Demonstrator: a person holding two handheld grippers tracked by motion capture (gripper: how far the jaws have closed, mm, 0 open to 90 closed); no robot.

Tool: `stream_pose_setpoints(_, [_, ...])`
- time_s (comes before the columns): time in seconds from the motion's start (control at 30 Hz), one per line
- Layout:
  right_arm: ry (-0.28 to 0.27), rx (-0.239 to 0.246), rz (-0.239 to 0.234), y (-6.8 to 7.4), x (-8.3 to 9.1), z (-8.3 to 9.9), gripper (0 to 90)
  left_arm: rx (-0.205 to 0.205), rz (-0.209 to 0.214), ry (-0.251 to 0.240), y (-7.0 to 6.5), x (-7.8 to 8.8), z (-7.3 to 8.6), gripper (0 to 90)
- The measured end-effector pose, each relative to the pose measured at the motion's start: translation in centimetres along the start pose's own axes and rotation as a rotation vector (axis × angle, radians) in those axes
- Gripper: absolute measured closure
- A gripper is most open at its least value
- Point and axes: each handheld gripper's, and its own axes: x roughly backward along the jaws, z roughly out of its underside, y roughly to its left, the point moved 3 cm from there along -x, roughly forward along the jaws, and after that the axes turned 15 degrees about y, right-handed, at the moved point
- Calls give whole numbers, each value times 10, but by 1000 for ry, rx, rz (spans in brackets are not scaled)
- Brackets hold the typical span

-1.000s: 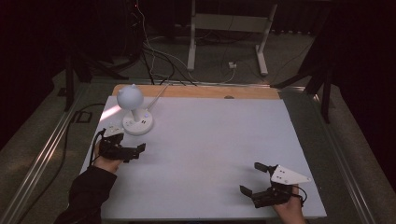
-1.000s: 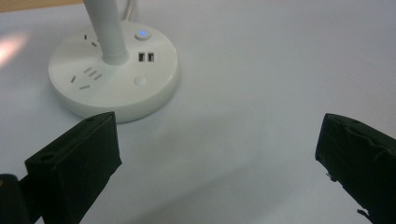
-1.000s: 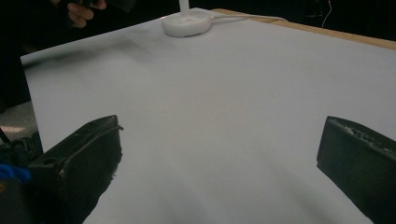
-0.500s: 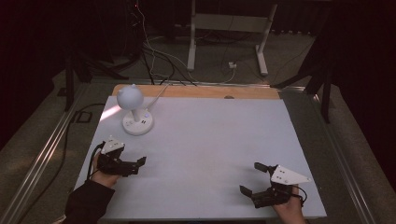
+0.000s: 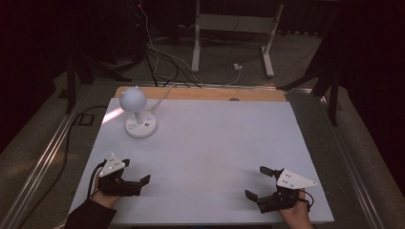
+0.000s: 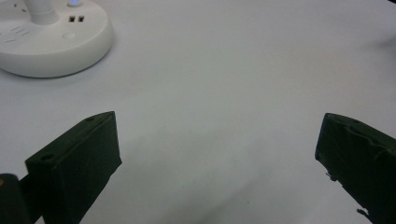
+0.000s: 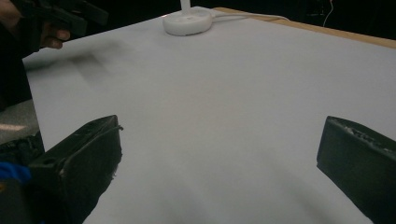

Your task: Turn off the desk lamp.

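White table (image 5: 210, 143). Lamp (image 5: 138, 114) at far left, cord running off the back edge. Left gripper (image 5: 135, 177) near-left, jaws apart. Right gripper (image 5: 258, 183) near-right, jaws apart. Both hold nothing.

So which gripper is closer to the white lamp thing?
The left gripper. It sits on the same side of the table as the white lamp, just in front of it, while the right gripper is far across the table.

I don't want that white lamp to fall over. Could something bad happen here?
Maybe. The lamp has a big round head on a thin stem, and the open left gripper sits nearest, so a quick swing could tip it. Its cord trails off the table's far edge; a snag might drag it.
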Motion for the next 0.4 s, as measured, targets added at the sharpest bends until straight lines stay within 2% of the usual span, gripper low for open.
stream_pose_setpoints(0.13, [3, -2, -3, 0, -1, 0, 0, -1, 5, 15, -2, -1, 6, 7])
stream_pose_setpoints(0.4, [3, 2, -3, 0, -1, 0, 0, 1, 7, 32, -3, -4, 5, 7])
